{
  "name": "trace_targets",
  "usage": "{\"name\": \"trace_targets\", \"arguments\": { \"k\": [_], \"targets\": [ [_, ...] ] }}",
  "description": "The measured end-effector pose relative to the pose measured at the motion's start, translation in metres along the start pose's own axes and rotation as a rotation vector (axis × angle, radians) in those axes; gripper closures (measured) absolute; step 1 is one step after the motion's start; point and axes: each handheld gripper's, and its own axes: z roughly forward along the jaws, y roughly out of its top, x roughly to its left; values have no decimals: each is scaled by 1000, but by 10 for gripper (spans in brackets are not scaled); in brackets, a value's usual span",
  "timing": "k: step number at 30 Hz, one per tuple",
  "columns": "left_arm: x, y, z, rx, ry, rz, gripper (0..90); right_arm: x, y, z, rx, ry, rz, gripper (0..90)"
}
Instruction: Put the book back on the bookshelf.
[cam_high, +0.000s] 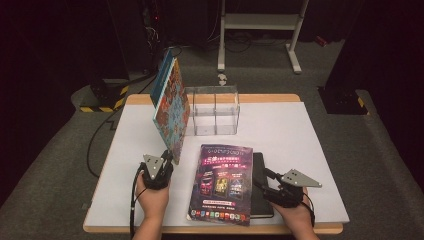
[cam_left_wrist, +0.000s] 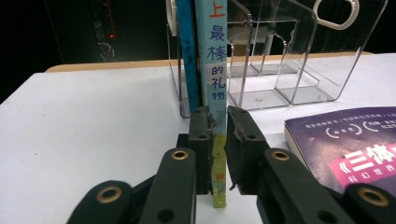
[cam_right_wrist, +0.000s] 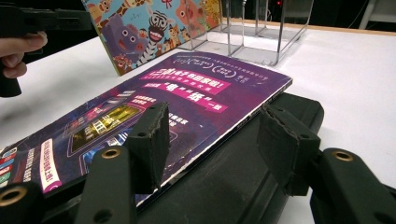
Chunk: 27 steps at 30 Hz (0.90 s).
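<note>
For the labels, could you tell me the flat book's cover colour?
Purple cover, clearest in the right gripper view.

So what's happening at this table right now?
A person works with a claw in each hand. The left claw is shut on the spine of a colourful picture book, holding it upright beside the clear plastic organizer. The right claw sits open at the edge of a purple paperback, which lies flat on top of a black notebook on the white table. Nothing is in the organizer yet.
</note>
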Motion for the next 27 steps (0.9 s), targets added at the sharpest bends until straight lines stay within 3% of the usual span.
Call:
{"name": "trace_targets", "arguments": {
  "k": [14,20,24,27],
  "targets": [
    [0,1,3,-1,-3,-9,798,0,0,0,-1,-1,-2,436],
    [2,1,-8,6,-35,-9,695,0,0,0,-1,-3,-3,435],
    [10,0,-17,29,-50,-31,647,0,0,0,-2,-4,-5,433],
    [13,-3,-23,60,-79,-24,614,0,-1,0,0,-6,-8,432]
  ]
}}
